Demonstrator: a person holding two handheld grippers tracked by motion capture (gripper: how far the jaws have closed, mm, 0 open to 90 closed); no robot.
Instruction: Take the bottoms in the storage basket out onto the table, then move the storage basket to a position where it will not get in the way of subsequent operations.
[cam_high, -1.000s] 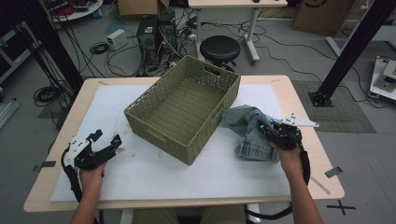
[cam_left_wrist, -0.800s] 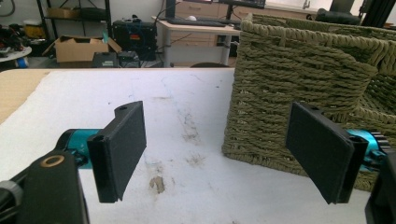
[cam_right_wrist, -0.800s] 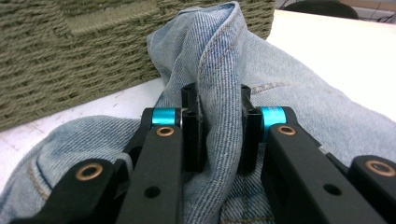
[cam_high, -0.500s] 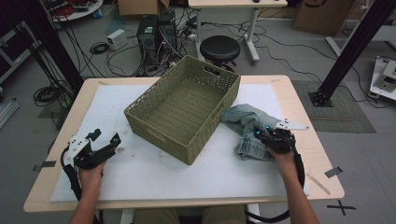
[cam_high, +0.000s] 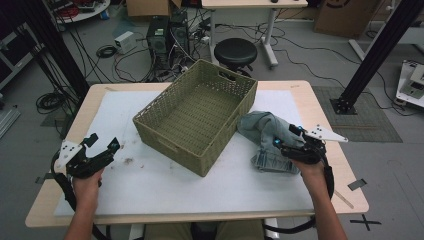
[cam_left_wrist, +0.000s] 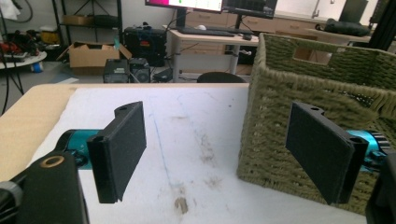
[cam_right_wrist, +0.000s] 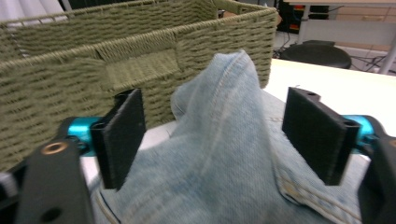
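A woven olive basket (cam_high: 167, 140) stands empty at the table's middle, turned at an angle. Right of it, against its wall, lies a bunched pale-blue denim garment (cam_high: 260, 131). My right gripper (cam_high: 284, 136) is at the garment's right side and its jaws have just been opening. In the right gripper view a raised fold of denim (cam_right_wrist: 219, 168) stands between the spread pads (cam_right_wrist: 122, 135) without touching them, with the basket (cam_right_wrist: 70, 79) behind. My left gripper (cam_high: 104, 141) hovers open over the mat at the front left, with nothing between its jaws, and faces the basket's corner (cam_left_wrist: 303, 70).
A white mat (cam_high: 150, 185) covers the wooden tabletop (cam_high: 327, 125); faint brown smudges (cam_left_wrist: 180, 203) mark it near the basket. Beyond the far edge are a black stool (cam_high: 235, 50), computer cases and loose cables on the floor.
The right gripper's jaws have spread apart and let go of the denim, which now lies bunched beside the basket. The left gripper has risen slightly.
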